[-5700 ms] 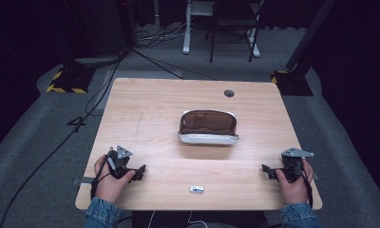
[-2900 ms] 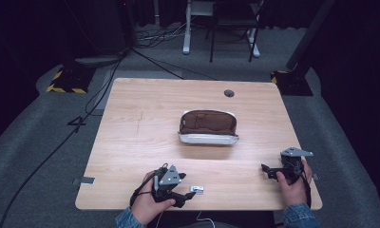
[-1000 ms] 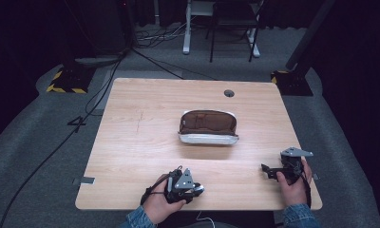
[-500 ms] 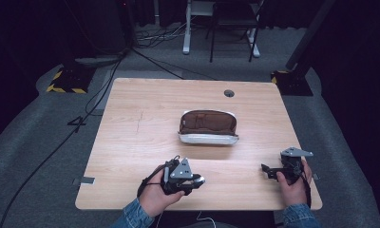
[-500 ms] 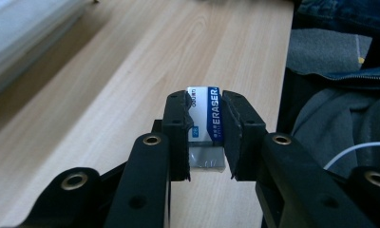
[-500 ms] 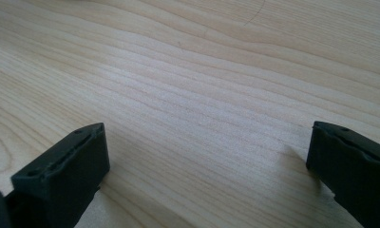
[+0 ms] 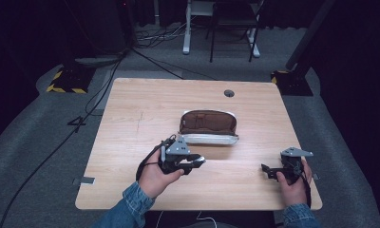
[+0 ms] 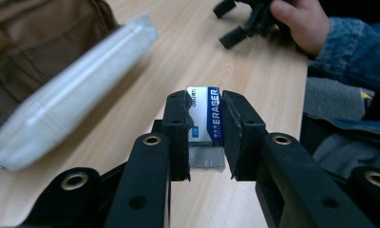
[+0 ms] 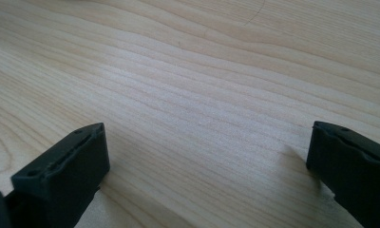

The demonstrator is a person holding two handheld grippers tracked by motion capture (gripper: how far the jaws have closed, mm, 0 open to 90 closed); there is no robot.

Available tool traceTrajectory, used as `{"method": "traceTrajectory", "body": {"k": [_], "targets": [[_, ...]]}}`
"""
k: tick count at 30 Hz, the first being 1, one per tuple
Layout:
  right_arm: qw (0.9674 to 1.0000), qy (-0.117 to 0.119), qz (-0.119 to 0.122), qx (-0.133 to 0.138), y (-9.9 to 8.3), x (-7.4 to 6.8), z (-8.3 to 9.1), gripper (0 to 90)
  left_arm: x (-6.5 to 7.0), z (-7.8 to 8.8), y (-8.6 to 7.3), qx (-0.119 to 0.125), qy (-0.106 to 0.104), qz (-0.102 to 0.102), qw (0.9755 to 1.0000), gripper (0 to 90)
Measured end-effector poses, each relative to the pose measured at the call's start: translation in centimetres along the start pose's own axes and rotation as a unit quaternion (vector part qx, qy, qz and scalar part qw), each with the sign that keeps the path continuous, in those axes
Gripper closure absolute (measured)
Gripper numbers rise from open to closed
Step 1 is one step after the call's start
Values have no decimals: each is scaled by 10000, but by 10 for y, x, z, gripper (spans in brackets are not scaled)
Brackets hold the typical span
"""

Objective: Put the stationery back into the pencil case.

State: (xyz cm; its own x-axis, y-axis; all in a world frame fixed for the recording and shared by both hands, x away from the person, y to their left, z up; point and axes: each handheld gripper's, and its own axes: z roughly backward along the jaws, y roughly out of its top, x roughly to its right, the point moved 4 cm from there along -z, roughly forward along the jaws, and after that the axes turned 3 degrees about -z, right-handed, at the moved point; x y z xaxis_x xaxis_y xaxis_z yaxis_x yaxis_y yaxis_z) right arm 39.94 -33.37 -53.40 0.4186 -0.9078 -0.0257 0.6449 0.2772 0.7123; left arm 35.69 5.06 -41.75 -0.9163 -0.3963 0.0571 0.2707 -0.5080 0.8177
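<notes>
A white eraser (image 8: pixel 206 116) with a blue band sits clamped between the jaws of my left gripper (image 8: pixel 204 124), raised above the wooden table (image 7: pixel 131 118). In the high view that left gripper (image 7: pixel 197 161) hovers just in front of an open brown pencil case (image 7: pixel 208 126) with a pale grey shell, which lies at the table's middle. The pencil case (image 8: pixel 41 80) fills the left side of the left gripper view. My right gripper (image 7: pixel 269 170) rests on the table near the front right corner, its jaws wide apart over bare wood (image 9: pixel 202 109), nothing between them.
A small dark cable hole (image 7: pixel 229 93) sits near the table's far edge. Behind the table stand desk legs and a chair (image 7: pixel 231 28), and cables (image 7: pixel 145 57) run over the grey floor. A strip of tape (image 7: pixel 85 180) marks the table's front left edge.
My left gripper went from the front left corner to the eraser at the front edge, shut on it, and has lifted it toward the pencil case. The right gripper stayed still.
</notes>
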Motion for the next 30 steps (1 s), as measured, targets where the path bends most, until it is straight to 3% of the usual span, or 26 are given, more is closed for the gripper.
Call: {"method": "traceTrajectory", "body": {"k": [9,16,30], "targets": [[10000,1,1,1,0,0,0,7,-24,-2,21,95,203,37,9997,726],[10000,0,-3,-2,0,0,0,7,-48,-9,28,233,424,207,9986,726],[10000,5,-4,-3,0,0,0,7,-83,-27,40,342,729,259,9964,726]]}}
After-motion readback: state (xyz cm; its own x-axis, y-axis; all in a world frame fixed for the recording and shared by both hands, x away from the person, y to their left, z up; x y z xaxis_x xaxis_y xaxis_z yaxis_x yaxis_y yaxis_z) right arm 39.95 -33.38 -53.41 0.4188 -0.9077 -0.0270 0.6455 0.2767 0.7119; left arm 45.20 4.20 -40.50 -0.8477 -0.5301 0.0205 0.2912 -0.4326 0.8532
